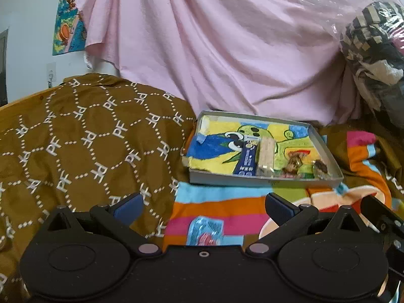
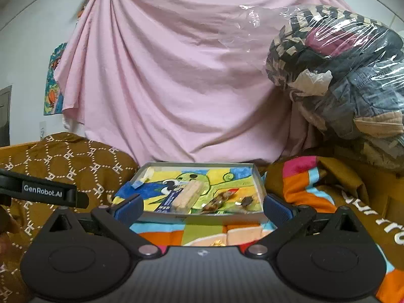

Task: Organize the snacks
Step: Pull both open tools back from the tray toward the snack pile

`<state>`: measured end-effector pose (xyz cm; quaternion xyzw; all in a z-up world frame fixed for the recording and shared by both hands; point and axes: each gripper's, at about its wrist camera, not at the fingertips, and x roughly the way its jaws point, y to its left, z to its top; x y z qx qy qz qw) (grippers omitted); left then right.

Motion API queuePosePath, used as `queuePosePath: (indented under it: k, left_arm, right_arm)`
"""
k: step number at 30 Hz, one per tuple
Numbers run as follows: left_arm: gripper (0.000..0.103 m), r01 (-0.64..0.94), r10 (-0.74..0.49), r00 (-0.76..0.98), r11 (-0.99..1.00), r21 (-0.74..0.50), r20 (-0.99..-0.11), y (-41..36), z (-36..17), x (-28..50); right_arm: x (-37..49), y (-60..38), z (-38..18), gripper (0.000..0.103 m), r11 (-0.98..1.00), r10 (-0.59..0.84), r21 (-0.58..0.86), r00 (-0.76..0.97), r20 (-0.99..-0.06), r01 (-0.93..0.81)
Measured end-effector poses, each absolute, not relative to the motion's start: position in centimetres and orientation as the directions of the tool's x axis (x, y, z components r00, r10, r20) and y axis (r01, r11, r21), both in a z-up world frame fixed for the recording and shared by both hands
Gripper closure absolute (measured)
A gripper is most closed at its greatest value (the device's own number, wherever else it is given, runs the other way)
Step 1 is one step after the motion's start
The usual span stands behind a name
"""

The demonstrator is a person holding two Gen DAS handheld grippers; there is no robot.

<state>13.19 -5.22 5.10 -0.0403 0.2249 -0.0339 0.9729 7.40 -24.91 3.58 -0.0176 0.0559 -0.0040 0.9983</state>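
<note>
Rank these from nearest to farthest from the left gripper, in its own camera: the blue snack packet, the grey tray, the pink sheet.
1. Blue snack packet: just ahead, between the open fingers of the left gripper.
2. Grey tray: farther ahead, slightly right.
3. Pink sheet: hanging behind everything.

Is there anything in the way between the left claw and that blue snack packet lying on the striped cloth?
Nothing visible. The blue snack packet lies on the striped cloth directly between the open left claw fingers; the tray sits beyond it.
</note>
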Motion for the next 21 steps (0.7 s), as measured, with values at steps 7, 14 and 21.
queuePosePath:
  k: [7, 14, 21]
  left_arm:
    - [0.001, 0.025, -0.066, 0.885, 0.995, -0.094, -0.460, -4.2, 4.2, 10.3]
    - [0.001, 0.006, -0.047, 0.877, 0.996, -0.088, -0.478, -3.4, 3.3, 7.6]
    - [0.001, -0.007, -0.027, 0.877, 0.998, -0.069, -0.480, -2.5, 2.9, 5.0]
  right_arm:
    - [5.2, -24.1, 2.8, 0.000, 0.999, 0.010, -0.029, 0.988, -0.154, -0.015]
    - [3.0, -23.5, 2.0, 0.000, 1.000, 0.023, -0.009, 0.979, -0.202, -0.025]
    - [0.9, -23.3, 1.4, 0.000, 1.000, 0.022, 0.024, 0.970, -0.242, -0.017]
